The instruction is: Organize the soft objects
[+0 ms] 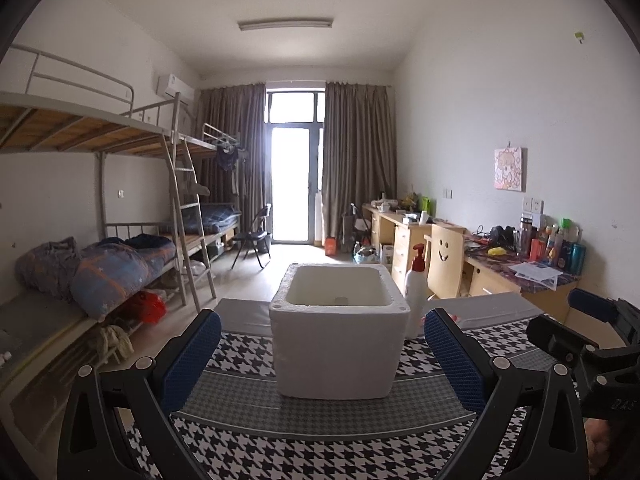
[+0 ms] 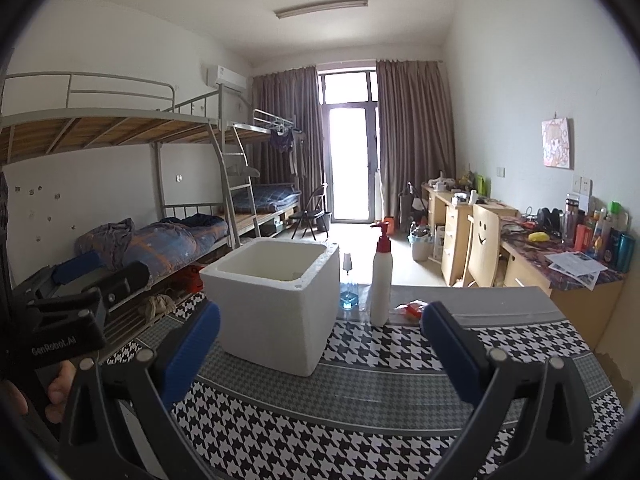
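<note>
A white foam box (image 1: 338, 332) stands open-topped on the houndstooth tablecloth (image 1: 320, 440), straight ahead of my left gripper (image 1: 322, 320). That gripper is open and holds nothing. In the right wrist view the box (image 2: 276, 304) sits ahead and to the left of my right gripper (image 2: 320, 312), which is also open with nothing between its blue pads (image 2: 448, 352). A small red-orange packet (image 2: 414, 308) lies on the table behind the right finger. No other soft thing shows on the cloth (image 2: 360, 420). Each gripper appears at the edge of the other's view.
A white pump bottle with a red top (image 2: 381, 280) stands right of the box, with a small blue glass bottle (image 2: 348, 292) behind it. Bunk beds (image 1: 120, 264) line the left wall and cluttered desks (image 2: 560, 264) the right. A hand (image 2: 60, 388) holds the left gripper's handle.
</note>
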